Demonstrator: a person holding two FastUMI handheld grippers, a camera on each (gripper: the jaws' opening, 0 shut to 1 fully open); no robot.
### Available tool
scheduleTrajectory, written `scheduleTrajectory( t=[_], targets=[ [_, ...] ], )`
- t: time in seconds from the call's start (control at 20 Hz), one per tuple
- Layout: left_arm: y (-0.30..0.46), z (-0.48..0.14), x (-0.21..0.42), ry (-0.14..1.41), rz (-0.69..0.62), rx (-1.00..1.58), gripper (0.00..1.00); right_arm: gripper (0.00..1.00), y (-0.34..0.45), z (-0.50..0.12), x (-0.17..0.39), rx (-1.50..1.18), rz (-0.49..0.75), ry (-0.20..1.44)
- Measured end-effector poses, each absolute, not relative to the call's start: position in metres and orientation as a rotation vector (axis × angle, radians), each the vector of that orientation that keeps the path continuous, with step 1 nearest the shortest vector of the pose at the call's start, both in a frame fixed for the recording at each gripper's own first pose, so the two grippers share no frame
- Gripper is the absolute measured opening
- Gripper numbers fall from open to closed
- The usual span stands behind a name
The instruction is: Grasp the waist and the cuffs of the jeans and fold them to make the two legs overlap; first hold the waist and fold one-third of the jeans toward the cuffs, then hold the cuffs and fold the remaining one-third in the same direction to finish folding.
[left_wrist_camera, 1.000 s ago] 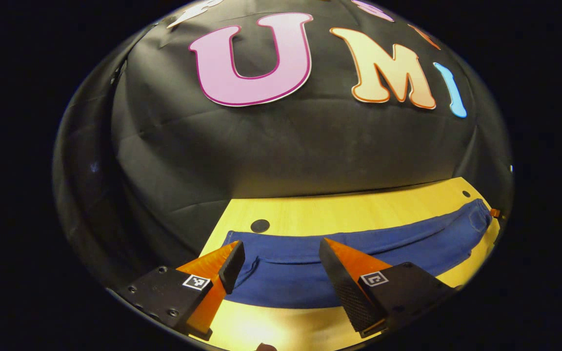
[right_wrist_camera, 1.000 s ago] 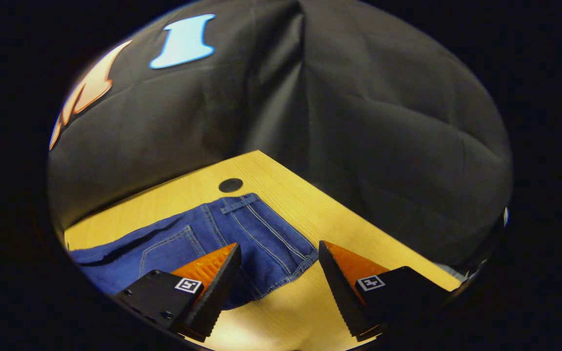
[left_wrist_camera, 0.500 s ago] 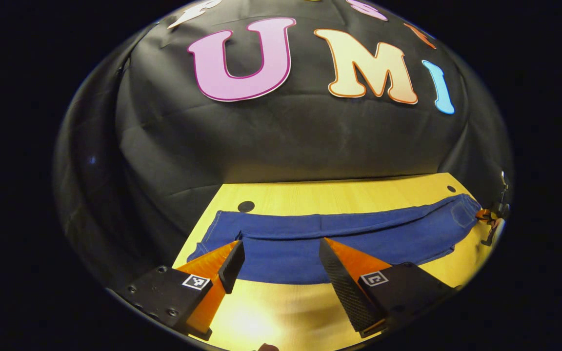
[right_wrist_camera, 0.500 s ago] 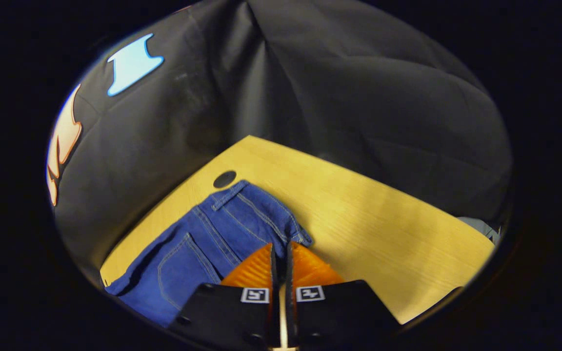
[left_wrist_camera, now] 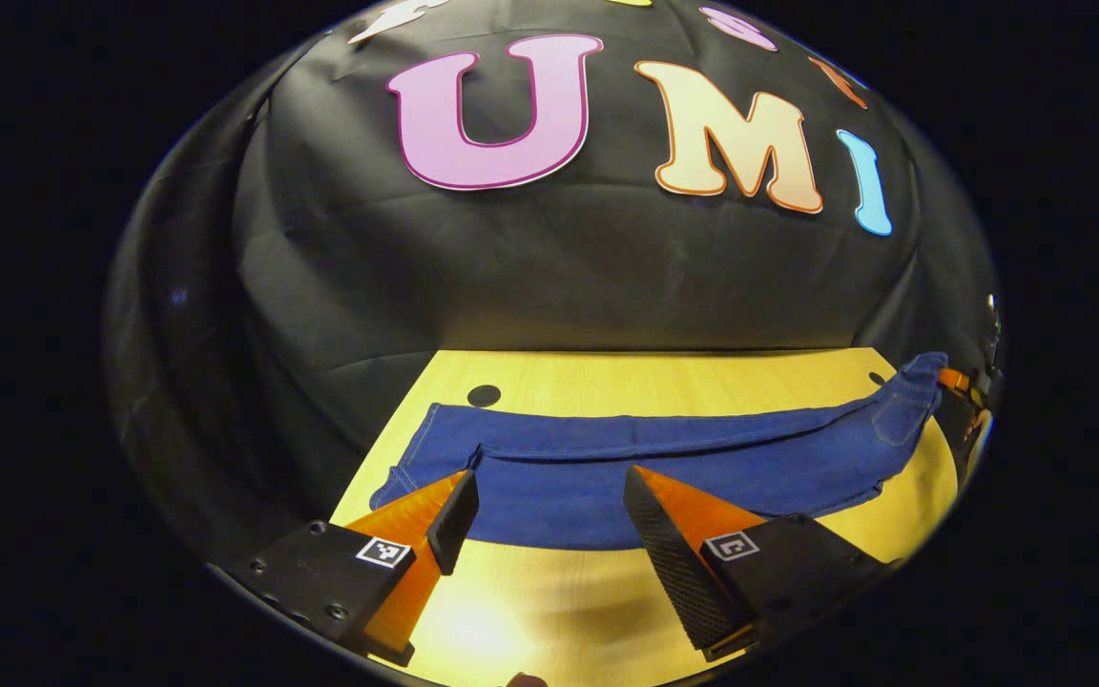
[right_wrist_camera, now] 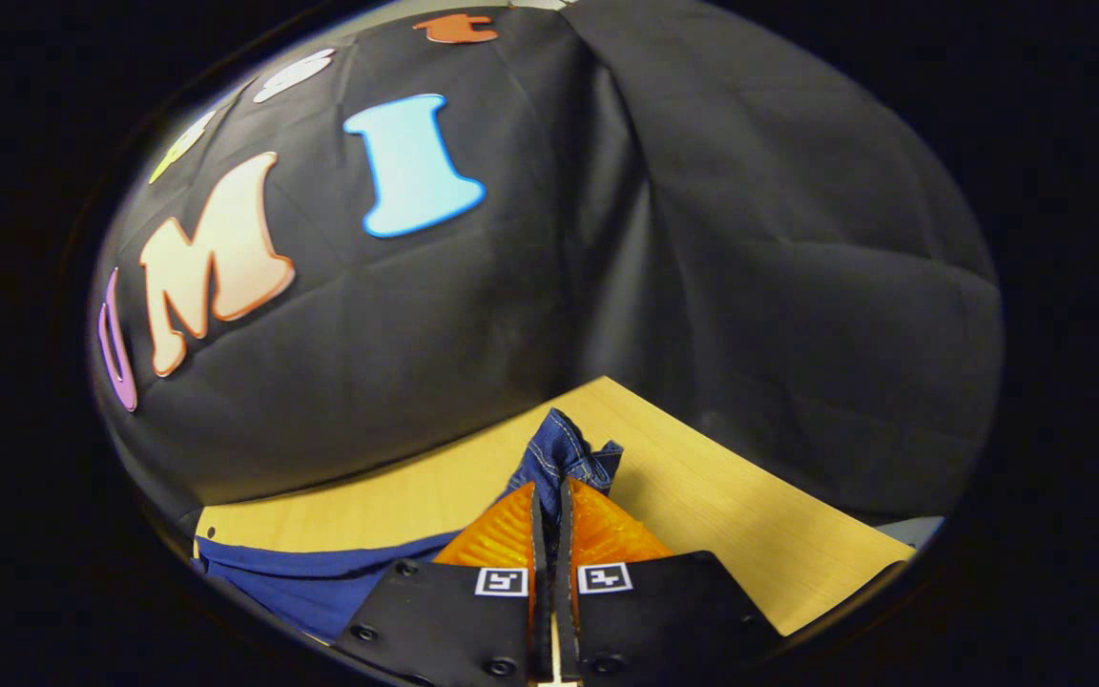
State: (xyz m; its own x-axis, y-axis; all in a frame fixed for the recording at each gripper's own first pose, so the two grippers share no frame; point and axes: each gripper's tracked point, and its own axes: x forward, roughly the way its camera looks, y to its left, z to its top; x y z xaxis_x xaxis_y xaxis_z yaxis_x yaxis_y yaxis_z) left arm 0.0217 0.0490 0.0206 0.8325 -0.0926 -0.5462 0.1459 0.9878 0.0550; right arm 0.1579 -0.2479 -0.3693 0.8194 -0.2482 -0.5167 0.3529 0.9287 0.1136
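Observation:
The blue jeans [left_wrist_camera: 664, 458] lie stretched across the wooden table [left_wrist_camera: 664, 382], cuffs at the left and waist at the far right. My left gripper [left_wrist_camera: 549, 472] hovers open over the near edge of the legs by the cuff end, nothing between its fingers. In the left gripper view the waist end [left_wrist_camera: 907, 396] rises off the table where the right gripper [left_wrist_camera: 956, 382] holds it. In the right gripper view my right gripper [right_wrist_camera: 550, 483] is shut on the waist [right_wrist_camera: 564, 448], whose denim bunches up above the fingertips. The legs [right_wrist_camera: 321, 577] trail off to the lower left.
A round black hole [left_wrist_camera: 484, 395] sits in the table just behind the cuffs. The booth's black cloth wall [left_wrist_camera: 549, 277] stands close behind the table's far edge. Bare wood [right_wrist_camera: 731, 525] runs to the right of the lifted waist.
The right gripper shut on the waist and has raised it off the table, swinging to face the back wall. The left gripper stays open and has drawn back slightly.

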Motion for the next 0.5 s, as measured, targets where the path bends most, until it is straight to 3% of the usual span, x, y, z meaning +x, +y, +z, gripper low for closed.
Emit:
scheduleTrajectory(
  t=[0.25,0.3,0.5],
  targets=[
    [0.08,0.02,0.025,0.576,-0.148,0.088,0.96,0.05,-0.235,-0.364,0.151,0.157,-0.235,0.46],
    [0.087,0.02,0.027,0.58,-0.151,0.082,1.0,0.05,-0.232,-0.364,0.152,0.151,-0.22,0.447],
    [0.116,0.019,0.031,0.58,-0.162,0.07,0.96,0.05,-0.233,-0.374,0.149,0.15,-0.144,0.409]
  ],
)
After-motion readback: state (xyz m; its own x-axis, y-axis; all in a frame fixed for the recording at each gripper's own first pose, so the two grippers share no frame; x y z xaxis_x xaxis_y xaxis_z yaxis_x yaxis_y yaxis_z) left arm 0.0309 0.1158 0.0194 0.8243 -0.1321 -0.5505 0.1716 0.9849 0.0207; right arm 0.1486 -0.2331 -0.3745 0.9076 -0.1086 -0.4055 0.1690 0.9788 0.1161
